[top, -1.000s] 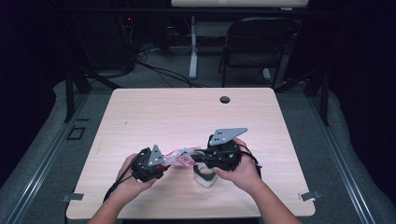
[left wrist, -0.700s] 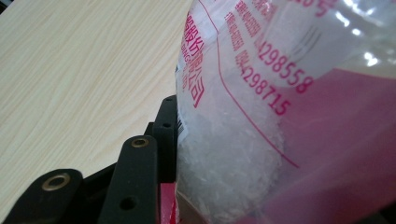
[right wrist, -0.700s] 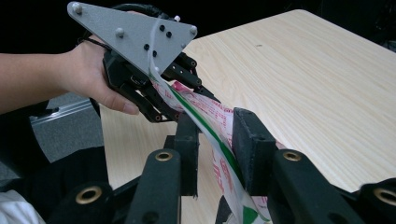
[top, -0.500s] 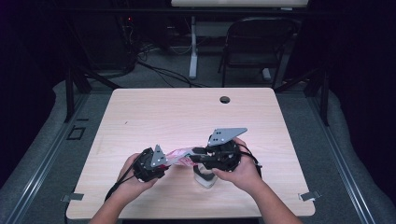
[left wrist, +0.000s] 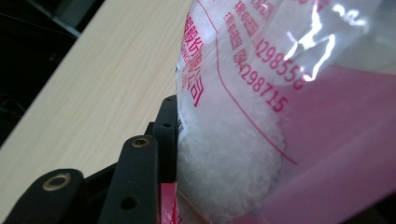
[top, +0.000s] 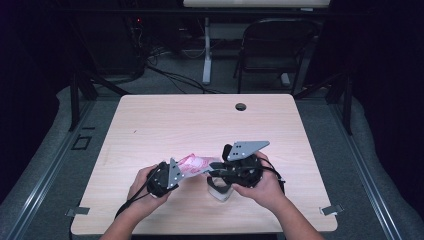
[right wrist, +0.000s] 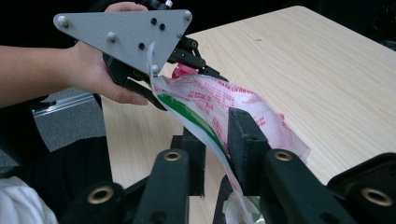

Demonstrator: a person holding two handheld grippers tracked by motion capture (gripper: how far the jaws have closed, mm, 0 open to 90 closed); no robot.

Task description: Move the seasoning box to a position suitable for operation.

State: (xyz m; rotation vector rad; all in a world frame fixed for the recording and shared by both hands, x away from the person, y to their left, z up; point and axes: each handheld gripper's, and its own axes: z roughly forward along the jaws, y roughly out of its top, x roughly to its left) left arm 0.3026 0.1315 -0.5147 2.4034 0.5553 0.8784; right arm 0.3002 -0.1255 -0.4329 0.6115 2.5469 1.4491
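A clear plastic bag point(top: 192, 164) with pink-red print and white grains inside hangs between both grippers above the table's front. My left gripper point(top: 181, 170) is shut on its left end; in the left gripper view the bag point(left wrist: 243, 116) presses against one black finger point(left wrist: 163, 126). My right gripper point(top: 215, 167) holds the other end. In the right gripper view the bag point(right wrist: 210, 100) runs between its jaws point(right wrist: 217, 130), which have just been closing on it. The left gripper point(right wrist: 187, 65) shows beyond, under its grey plate.
A small white round thing point(top: 220, 191) sits on the light wooden table point(top: 200, 120) under my right gripper. A dark cable hole point(top: 241, 106) is near the far edge. A folding chair point(top: 272, 50) and cables stand beyond the table.
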